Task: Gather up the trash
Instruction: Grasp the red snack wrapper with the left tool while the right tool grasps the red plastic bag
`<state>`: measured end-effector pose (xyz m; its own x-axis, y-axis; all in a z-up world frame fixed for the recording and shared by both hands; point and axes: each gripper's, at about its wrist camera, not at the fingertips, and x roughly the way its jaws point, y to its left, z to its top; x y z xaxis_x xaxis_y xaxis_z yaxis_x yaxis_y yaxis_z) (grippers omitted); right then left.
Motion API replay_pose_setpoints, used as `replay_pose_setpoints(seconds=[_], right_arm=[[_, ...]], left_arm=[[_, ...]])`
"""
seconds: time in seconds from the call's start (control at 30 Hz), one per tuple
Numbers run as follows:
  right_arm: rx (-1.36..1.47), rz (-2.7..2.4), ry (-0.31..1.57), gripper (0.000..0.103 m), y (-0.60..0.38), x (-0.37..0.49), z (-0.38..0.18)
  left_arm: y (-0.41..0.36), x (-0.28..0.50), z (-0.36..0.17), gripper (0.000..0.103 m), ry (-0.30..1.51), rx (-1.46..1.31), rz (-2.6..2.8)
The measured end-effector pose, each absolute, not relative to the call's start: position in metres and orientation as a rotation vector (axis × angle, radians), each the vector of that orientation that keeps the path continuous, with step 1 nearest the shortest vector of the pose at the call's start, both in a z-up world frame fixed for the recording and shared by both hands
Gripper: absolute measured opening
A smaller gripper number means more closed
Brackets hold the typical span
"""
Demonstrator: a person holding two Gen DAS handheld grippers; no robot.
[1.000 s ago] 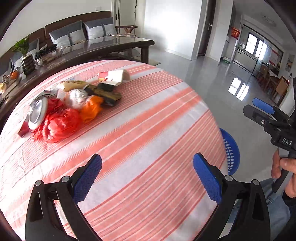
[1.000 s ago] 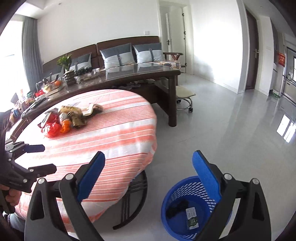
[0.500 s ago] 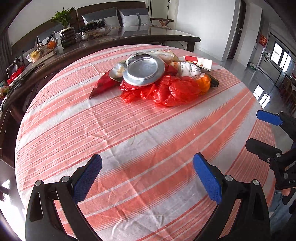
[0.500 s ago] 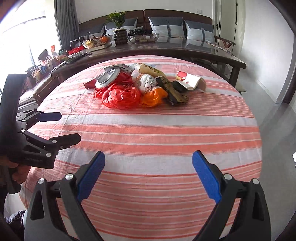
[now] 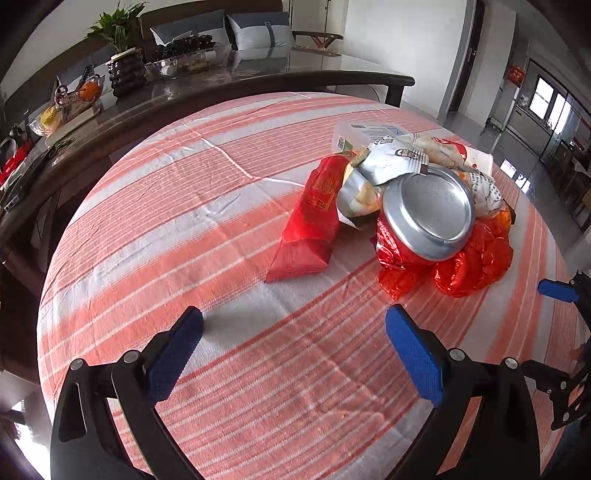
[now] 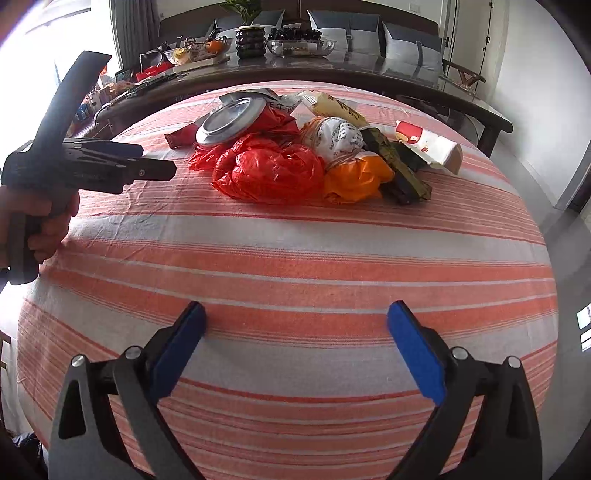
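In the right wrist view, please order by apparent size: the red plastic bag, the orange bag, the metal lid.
1. red plastic bag, clearly the largest.
2. orange bag and metal lid: they look about alike. The lid is tilted and lies farther from the camera, so I do not rank them.

Bright daylight, heavy fisheye warp

Window (image 6: pixel 48 74) at 10 o'clock blows out white; tablecloth (image 6: pixel 295 258) stays sharp, lid (image 5: pixel 428 210) catches glare, corners go dark and bend.

Dark long table (image 6: pixel 369 72), cushioned sofa (image 6: pixel 369 26) behind — white walls, glossy floor (image 5: pixel 476 129)
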<state>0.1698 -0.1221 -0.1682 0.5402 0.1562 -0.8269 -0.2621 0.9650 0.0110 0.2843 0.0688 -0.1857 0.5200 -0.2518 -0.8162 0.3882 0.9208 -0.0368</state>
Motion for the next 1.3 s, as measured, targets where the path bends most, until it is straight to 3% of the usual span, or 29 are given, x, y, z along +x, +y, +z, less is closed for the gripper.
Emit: replay_pose_setpoints(seconds=[0.13,0.33,0.47,0.57,0.93,1.0,1.07,1.3], right_arm=[[-0.103,0.250,0.978,0.098,-0.125,0.172,-0.169],[-0.105,0.247,0.977,0.098,-0.125,0.171,-0.169],[-0.105,0.246,0.977,0.098,-0.125,0.170,-0.169],[-0.104,0.245,0.977,0.098,-0.125,0.170,-0.169],[-0.103,0.245,0.977,0.098,-0.126,0.170,-0.169],[-0.103,0.245,0.977,0.098,-0.126,0.170,-0.169],[-0.103,0.245,0.977,0.098,-0.126,0.170,-0.169],[-0.099,0.245,0.978,0.098,-0.126,0.170,-0.169]], left_arm=[[0.063,0.305,-0.186,0.095,0.937,0.205,-0.444],[0.060,0.326,-0.187,0.080,0.922,0.245,-0.469],[0.063,0.327,-0.182,0.031,0.914,0.243,-0.481],[0.074,0.319,-0.179,0.024,0.927,0.194,-0.445],[0.104,0.206,-0.173,0.029,0.961,0.082,-0.326],[0.096,0.195,-0.176,0.052,0.956,0.094,-0.348],[0.088,0.195,-0.179,0.068,0.935,0.140,-0.330],[0.081,0.219,-0.187,0.090,0.939,0.153,-0.294]])
